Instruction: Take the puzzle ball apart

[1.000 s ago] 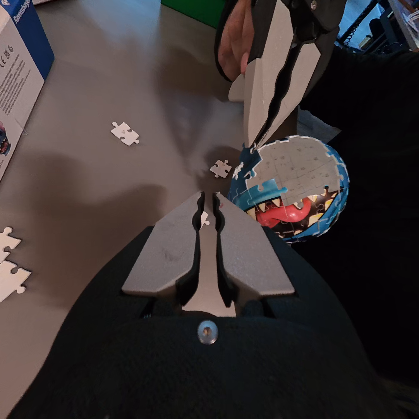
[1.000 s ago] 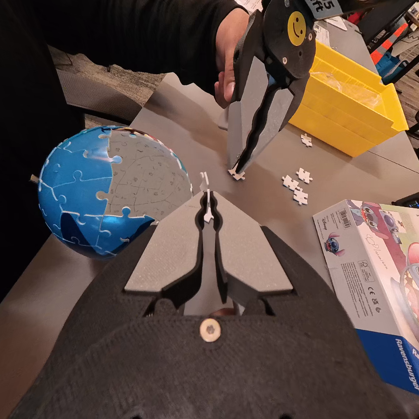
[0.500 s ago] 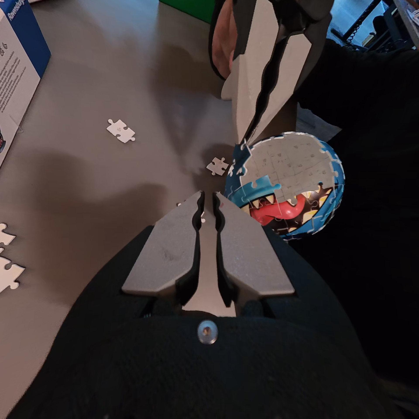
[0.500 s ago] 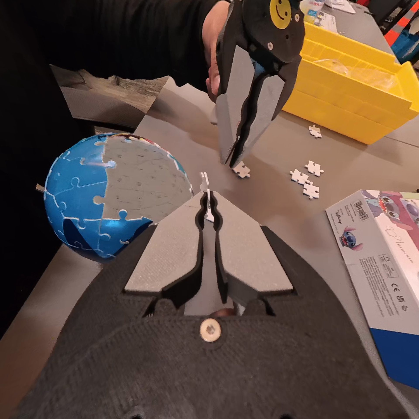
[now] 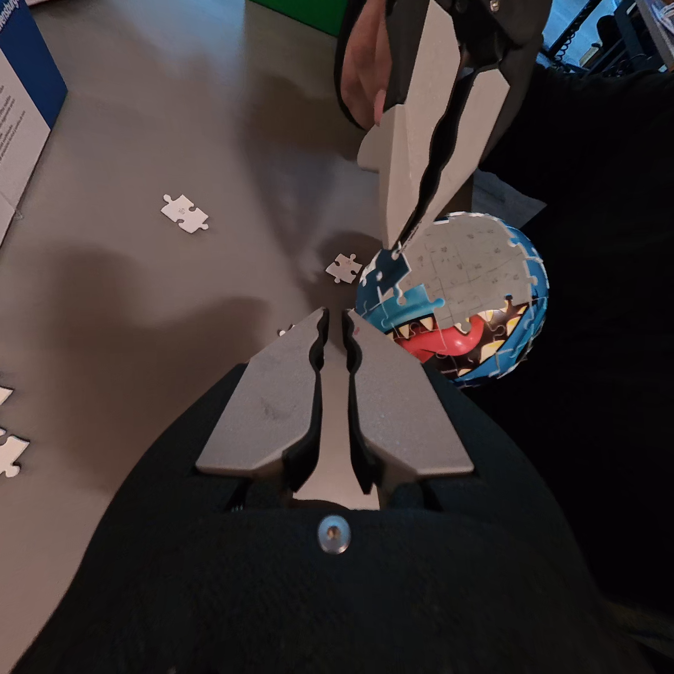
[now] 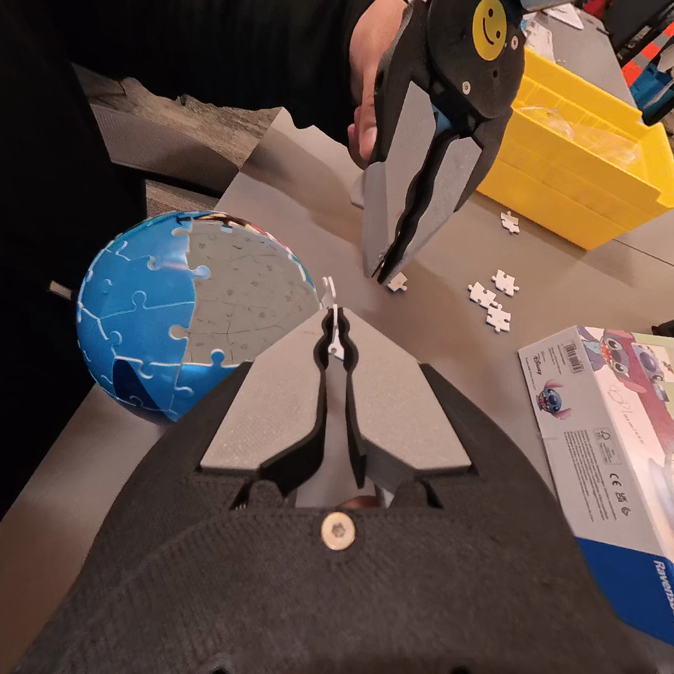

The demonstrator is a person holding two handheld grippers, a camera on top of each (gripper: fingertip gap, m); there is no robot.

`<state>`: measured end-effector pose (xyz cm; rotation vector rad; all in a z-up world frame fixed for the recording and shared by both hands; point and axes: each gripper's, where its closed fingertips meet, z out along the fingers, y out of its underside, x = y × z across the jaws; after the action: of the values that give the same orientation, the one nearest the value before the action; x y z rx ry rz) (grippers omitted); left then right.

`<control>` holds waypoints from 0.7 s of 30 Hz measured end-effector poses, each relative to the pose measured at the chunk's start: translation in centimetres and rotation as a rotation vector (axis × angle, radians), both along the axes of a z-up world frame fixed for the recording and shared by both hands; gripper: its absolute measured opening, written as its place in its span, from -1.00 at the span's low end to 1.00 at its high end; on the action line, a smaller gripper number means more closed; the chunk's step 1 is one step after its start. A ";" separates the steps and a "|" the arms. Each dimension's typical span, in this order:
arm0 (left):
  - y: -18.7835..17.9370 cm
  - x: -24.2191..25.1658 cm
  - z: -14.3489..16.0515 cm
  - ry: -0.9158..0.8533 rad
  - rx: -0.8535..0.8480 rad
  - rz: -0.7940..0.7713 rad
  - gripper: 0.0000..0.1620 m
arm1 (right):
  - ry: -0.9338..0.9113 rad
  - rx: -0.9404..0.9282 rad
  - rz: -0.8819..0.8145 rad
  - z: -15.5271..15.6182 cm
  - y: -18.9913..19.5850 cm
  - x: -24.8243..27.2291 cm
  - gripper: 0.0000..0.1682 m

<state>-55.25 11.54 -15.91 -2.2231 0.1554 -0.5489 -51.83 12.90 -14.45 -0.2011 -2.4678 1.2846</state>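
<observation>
Left tongs lifted off loose piece, slightly parted, empty. Right tongs pinching piece, ball just left of them at table edge.

Both cams ride on the grippers, looking down along their own fingers at the grey table from pretty close up. They face each other, so both catch the puzzle ball and loose pieces.
</observation>
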 end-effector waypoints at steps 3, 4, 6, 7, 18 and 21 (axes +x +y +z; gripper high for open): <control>0.2 0.2 0.1 0.000 0.002 -0.004 -0.95 | 0.051 0.025 0.000 0.0 -0.1 0.1 -1.00; 0.2 0.3 0.1 0.001 0.002 -0.007 -0.95 | 0.079 0.033 0.002 0.1 -0.1 0.1 -1.00; 0.2 0.5 0.1 0.009 0.000 -0.016 -0.95 | 0.117 0.049 0.008 0.1 -0.2 0.4 -1.00; 0.3 0.6 0.2 0.013 0.000 -0.020 -0.95 | 0.130 0.055 0.010 0.1 -0.2 0.5 -1.00; 1.2 0.8 -0.1 0.032 0.000 -0.095 -0.97 | 0.287 0.102 0.052 -0.1 -0.3 0.9 -1.00; 1.4 1.0 0.1 0.012 0.018 -0.141 -0.99 | 0.325 0.098 0.071 -0.1 -0.3 1.0 -1.00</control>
<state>-54.22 12.97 -15.82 -2.2096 0.3236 -0.6085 -50.86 12.61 -14.53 0.1133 -2.2668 1.1197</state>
